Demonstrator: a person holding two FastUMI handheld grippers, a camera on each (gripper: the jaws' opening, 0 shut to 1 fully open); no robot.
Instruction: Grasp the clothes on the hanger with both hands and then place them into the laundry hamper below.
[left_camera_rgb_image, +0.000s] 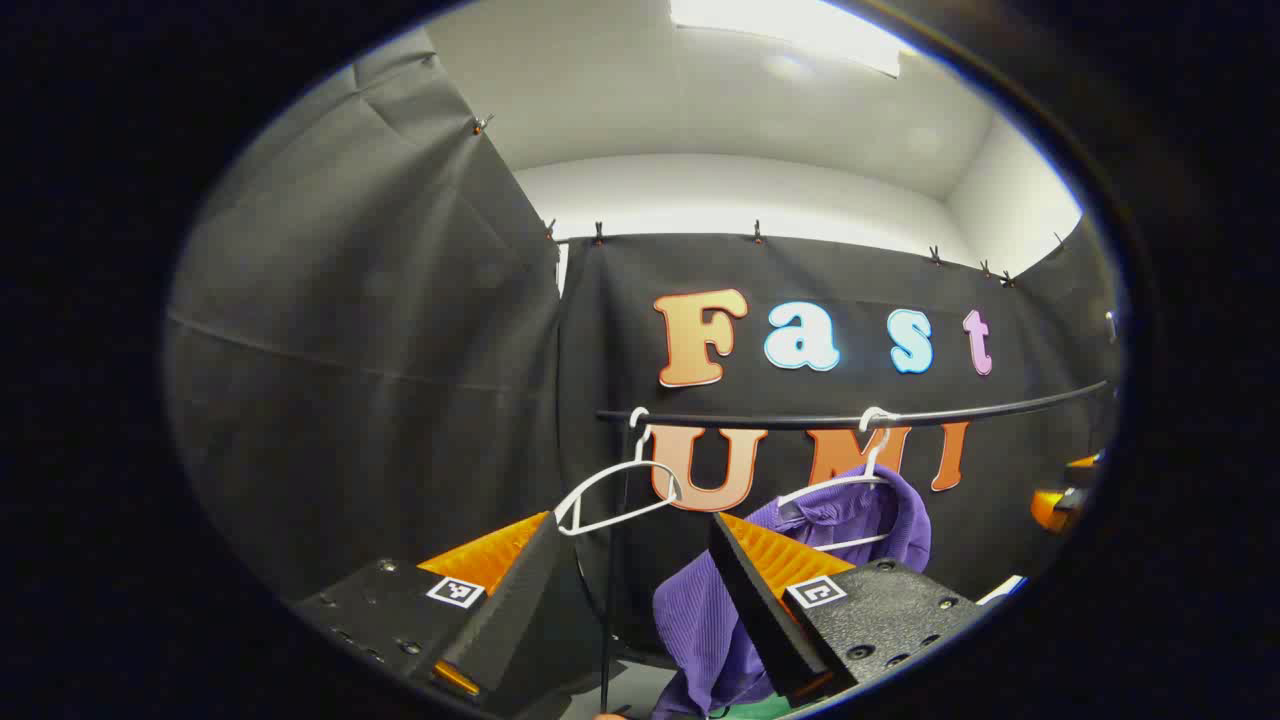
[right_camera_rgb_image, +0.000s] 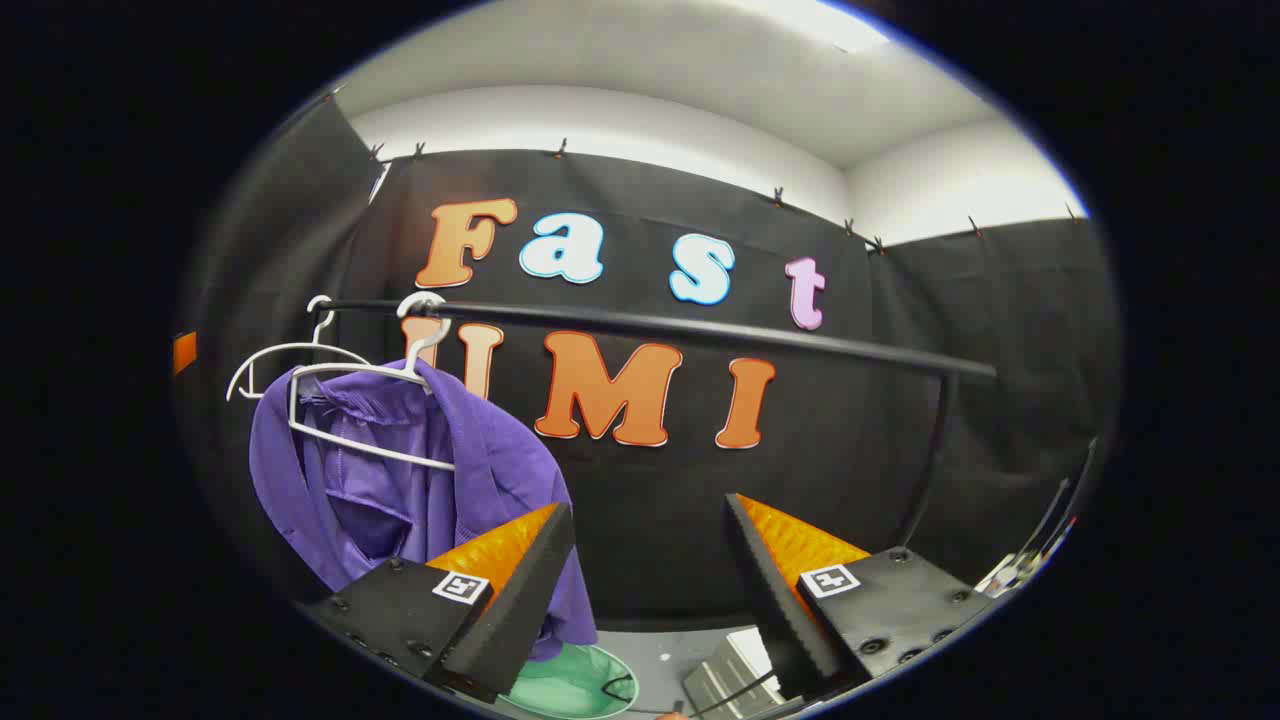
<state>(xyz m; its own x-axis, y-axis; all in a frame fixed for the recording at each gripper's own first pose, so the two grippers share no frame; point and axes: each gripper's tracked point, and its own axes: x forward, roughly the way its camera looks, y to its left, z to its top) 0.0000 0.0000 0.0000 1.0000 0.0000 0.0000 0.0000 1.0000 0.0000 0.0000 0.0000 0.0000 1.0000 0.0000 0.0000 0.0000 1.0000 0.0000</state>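
Observation:
A purple garment (left_camera_rgb_image: 720, 610) (right_camera_rgb_image: 420, 490) hangs from a white hanger (left_camera_rgb_image: 850, 485) (right_camera_rgb_image: 370, 400) on a black rail (left_camera_rgb_image: 860, 418) (right_camera_rgb_image: 650, 325). A second white hanger (left_camera_rgb_image: 615, 490) (right_camera_rgb_image: 285, 360) hangs bare to its left. My left gripper (left_camera_rgb_image: 640, 540) is open, pointing at the rail between the two hangers, with nothing between its fingers. My right gripper (right_camera_rgb_image: 650, 520) is open too, aimed right of the garment at the black cloth. Below the garment shows a green hamper (right_camera_rgb_image: 575, 685) (left_camera_rgb_image: 765, 708). In the left gripper view the other gripper (left_camera_rgb_image: 1065, 500) peeks in at the far right.
The rail stands on black uprights (left_camera_rgb_image: 610, 590) (right_camera_rgb_image: 930, 450). A grey box-like object (right_camera_rgb_image: 725, 680) lies on the floor right of the hamper. Black cloth walls close in the booth on the left, back and right.

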